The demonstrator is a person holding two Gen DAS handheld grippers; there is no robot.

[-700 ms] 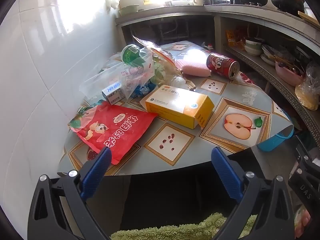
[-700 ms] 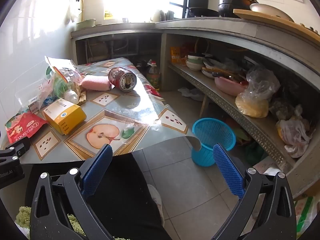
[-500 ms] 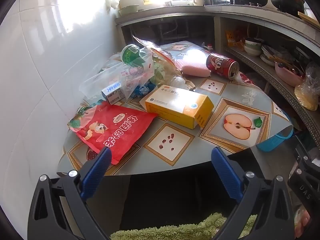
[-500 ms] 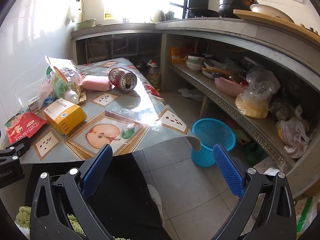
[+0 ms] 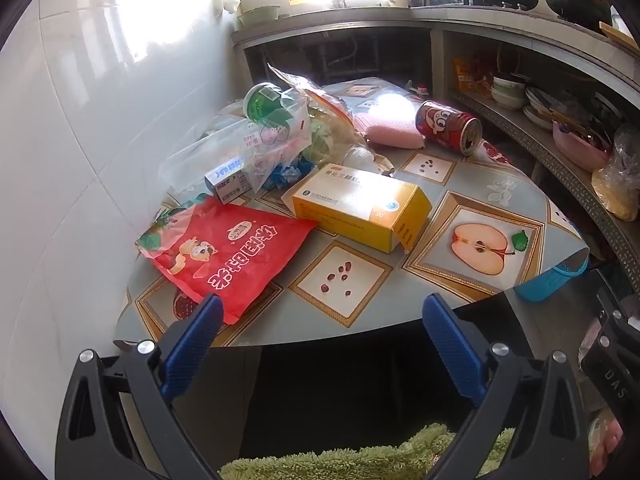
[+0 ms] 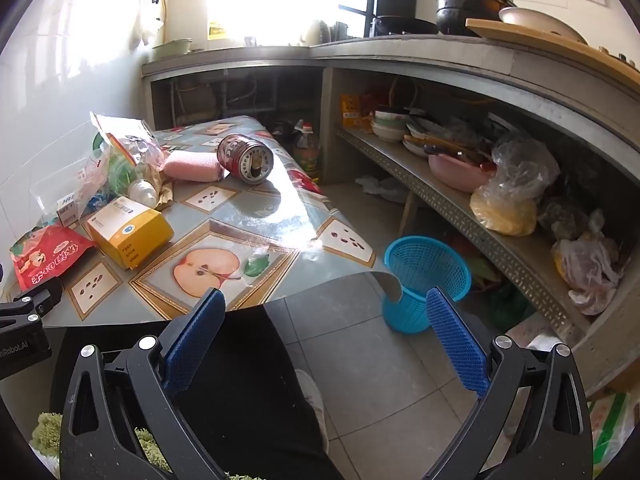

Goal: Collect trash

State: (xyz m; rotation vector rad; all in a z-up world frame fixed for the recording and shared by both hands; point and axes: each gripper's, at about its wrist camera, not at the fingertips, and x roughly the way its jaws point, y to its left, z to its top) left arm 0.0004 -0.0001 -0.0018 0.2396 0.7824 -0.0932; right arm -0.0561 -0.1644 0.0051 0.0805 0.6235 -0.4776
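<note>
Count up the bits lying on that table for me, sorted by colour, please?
Red: 2, snack bag and can
Yellow: 1, box
Pink: 1, sponge
Clear: 1, plastic bag of small items, contents not counted
Total: 5

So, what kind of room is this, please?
Most likely a home kitchen. Dark pots stand on a concrete counter, stacked bowls sit on the shelf below, and a small table with a fruit-print cover holds food packaging.
</note>
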